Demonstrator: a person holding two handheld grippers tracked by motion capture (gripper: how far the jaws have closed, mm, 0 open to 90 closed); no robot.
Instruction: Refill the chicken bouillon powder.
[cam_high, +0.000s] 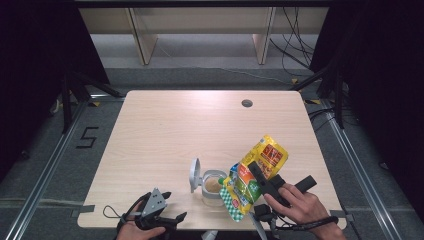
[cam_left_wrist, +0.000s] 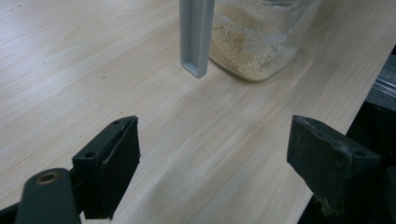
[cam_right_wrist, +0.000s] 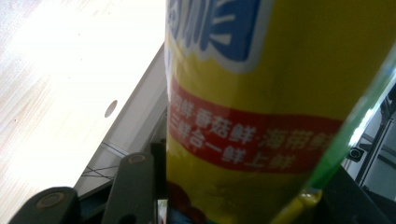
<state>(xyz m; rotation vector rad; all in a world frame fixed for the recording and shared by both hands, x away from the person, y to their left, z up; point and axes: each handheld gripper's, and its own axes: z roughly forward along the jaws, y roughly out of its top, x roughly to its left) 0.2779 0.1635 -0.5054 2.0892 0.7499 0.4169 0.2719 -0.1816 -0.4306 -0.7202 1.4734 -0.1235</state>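
Light wood table fills the middle of the high view, dark floor and shelf legs behind, cable hole at upper centre of the tabletop. Clear jar with beige powder sits near the table's bottom edge, lower centre of the frame, grey flip lid standing open on its left side. Right gripper, lower right of the frame, is clamped on a yellow seasoning bag; bag is tilted, its lower end down-left over the jar's right rim, upper end up-right. Whether anything is pouring can't be made out. Right gripper view: yellow bag with red band and blue lettering sits between the black jaws, pressed at both sides. Left gripper rests at bottom left of the high view, near the table edge, apart from the jar. Left gripper view: jaws spread wide with nothing between them, bare wood below, jar and lid at top centre of the frame.
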